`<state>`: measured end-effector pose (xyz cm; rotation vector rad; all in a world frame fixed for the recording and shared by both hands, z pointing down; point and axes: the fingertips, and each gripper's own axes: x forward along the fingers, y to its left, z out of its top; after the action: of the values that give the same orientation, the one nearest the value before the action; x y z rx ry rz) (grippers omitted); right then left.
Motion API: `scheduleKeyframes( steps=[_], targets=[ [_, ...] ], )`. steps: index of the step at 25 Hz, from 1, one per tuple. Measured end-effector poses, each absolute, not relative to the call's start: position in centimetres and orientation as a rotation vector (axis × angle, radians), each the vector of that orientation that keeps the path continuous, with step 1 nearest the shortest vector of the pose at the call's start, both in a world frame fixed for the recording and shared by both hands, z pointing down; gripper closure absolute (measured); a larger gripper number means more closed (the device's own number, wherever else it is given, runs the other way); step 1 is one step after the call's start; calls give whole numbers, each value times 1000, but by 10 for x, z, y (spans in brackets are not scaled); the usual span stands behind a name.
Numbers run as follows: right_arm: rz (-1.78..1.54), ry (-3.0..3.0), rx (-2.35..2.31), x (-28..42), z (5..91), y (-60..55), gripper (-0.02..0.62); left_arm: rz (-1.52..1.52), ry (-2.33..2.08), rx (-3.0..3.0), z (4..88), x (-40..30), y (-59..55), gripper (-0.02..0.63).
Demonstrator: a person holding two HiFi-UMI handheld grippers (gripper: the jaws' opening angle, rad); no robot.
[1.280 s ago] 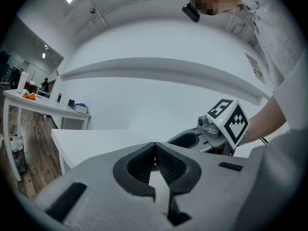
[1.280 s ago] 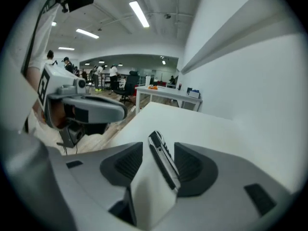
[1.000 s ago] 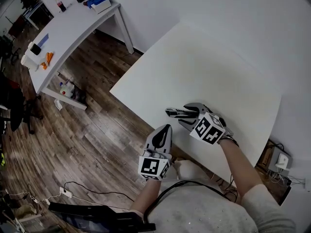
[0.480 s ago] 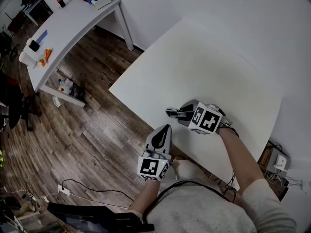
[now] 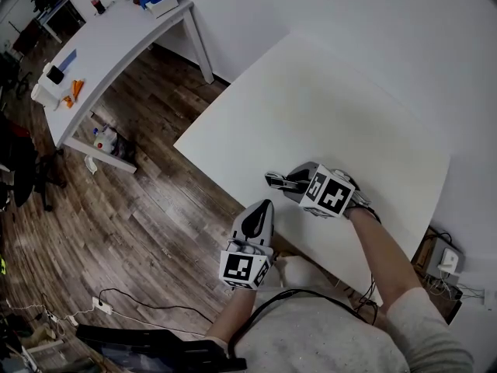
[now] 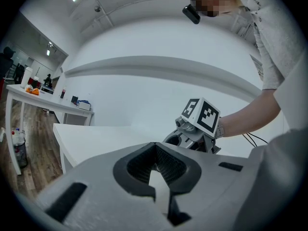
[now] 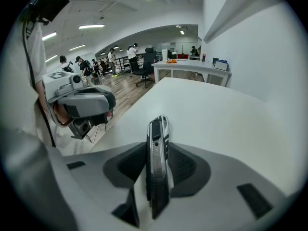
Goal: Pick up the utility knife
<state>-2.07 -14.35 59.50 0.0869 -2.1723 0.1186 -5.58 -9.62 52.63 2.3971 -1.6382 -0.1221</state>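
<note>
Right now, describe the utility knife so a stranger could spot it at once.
On the big white table, near the person's edge, the right gripper tilts down with its jaws closing. Between them stands the utility knife, on edge: a slim black and silver bar, the only loose thing at that table.

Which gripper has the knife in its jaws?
The right gripper: its jaws are closing round the utility knife. The left gripper holds nothing.
</note>
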Motion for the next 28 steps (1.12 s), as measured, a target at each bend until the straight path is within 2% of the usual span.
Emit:
scheduleKeyframes(
  steps=[12,28],
  targets=[
    [218,-2326,249,-13,573,-133,456,-124,-1642,2423,516,-54,-94,600],
    [318,-2535,464,16,466,-113,456,-135,-1637,2478,450,-36,-86,600]
  ],
)
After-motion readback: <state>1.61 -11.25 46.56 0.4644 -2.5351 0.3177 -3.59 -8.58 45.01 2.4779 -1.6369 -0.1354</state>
